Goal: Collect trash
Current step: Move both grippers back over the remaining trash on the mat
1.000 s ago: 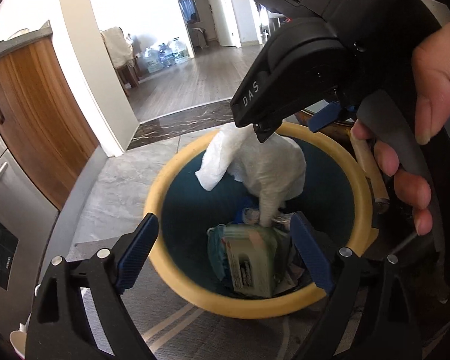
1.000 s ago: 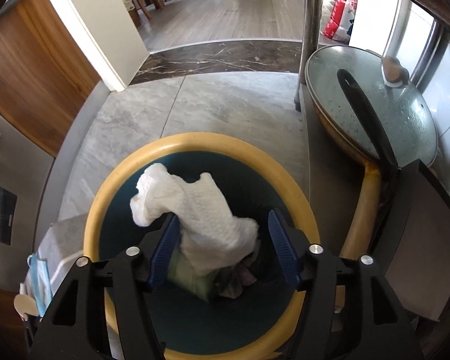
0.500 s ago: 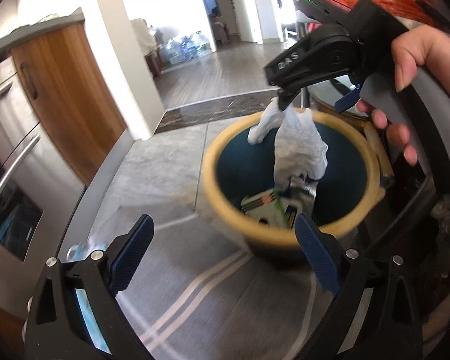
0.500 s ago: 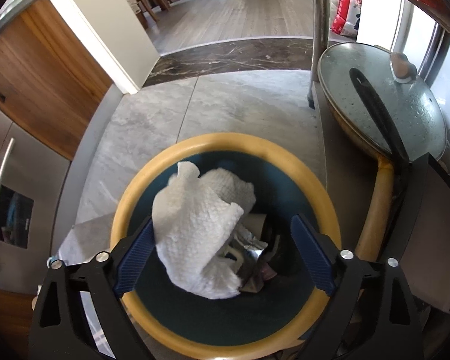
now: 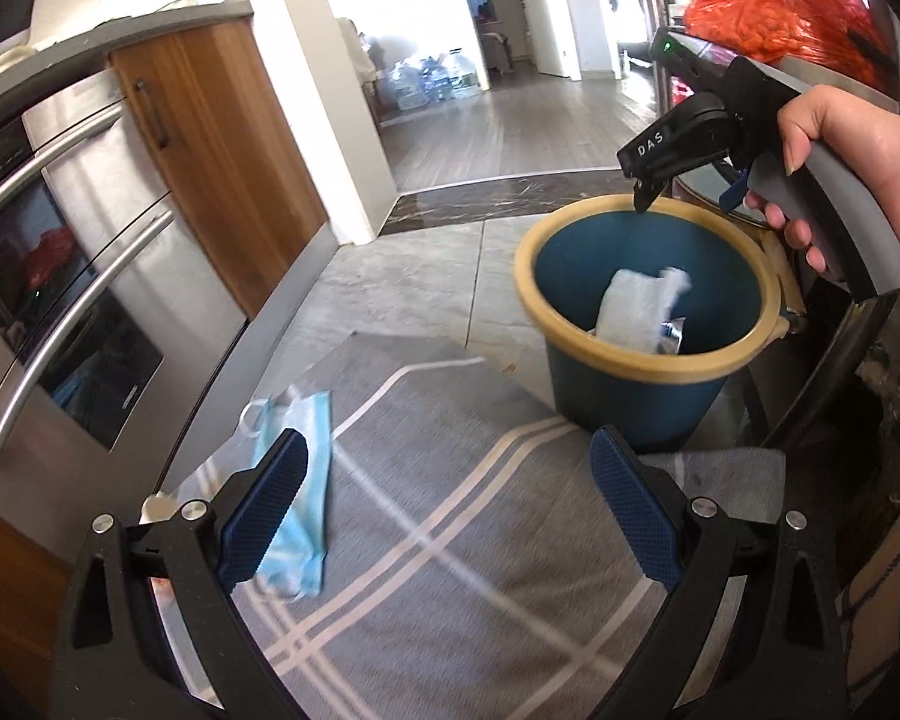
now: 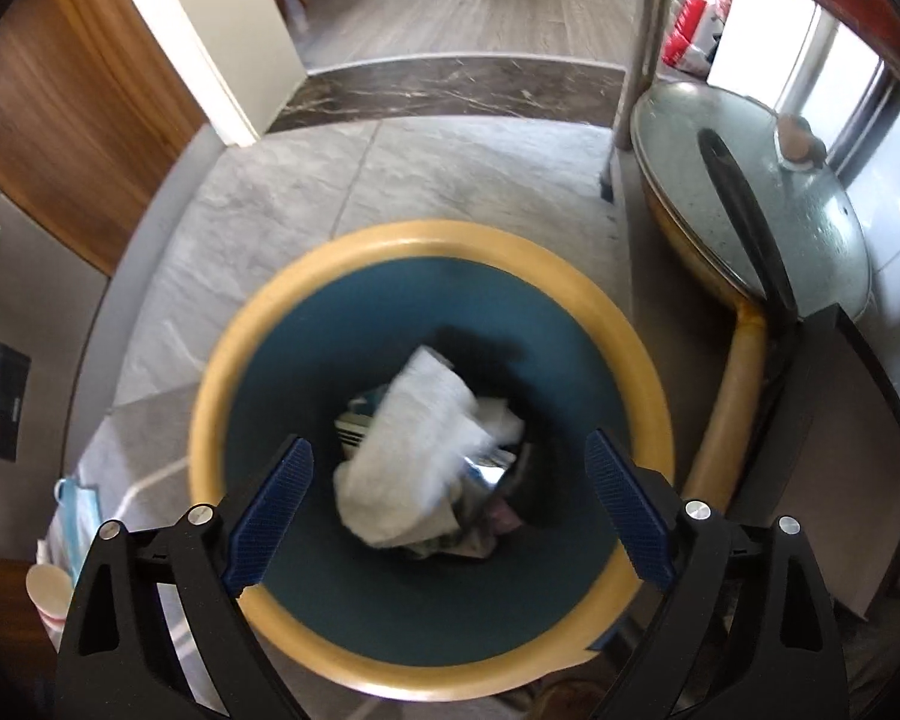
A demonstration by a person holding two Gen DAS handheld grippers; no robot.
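Observation:
A blue bin with a tan rim (image 5: 648, 360) (image 6: 222, 384) stands on the floor. A white paper towel (image 6: 420, 438) (image 5: 633, 312) lies inside it on top of other trash. My right gripper (image 6: 447, 510) hangs open directly above the bin, nothing between its fingers; in the left wrist view a hand holds it over the far rim (image 5: 684, 180). My left gripper (image 5: 447, 510) is open and empty above the grey striped rug (image 5: 450, 510), with its left finger over a light blue face mask (image 5: 297, 492) lying flat on the rug.
A steel oven (image 5: 72, 300) and wooden cabinet (image 5: 210, 150) line the left side. A lidded pan (image 6: 750, 204) sits right of the bin. A paper cup (image 6: 48, 591) stands near the mask (image 6: 75, 510). A red bag (image 5: 774, 6) rests up at the right.
The right gripper opened and the paper towel dropped from it into the bin. The left gripper pulled back from the bin toward the left, bringing the face mask into view.

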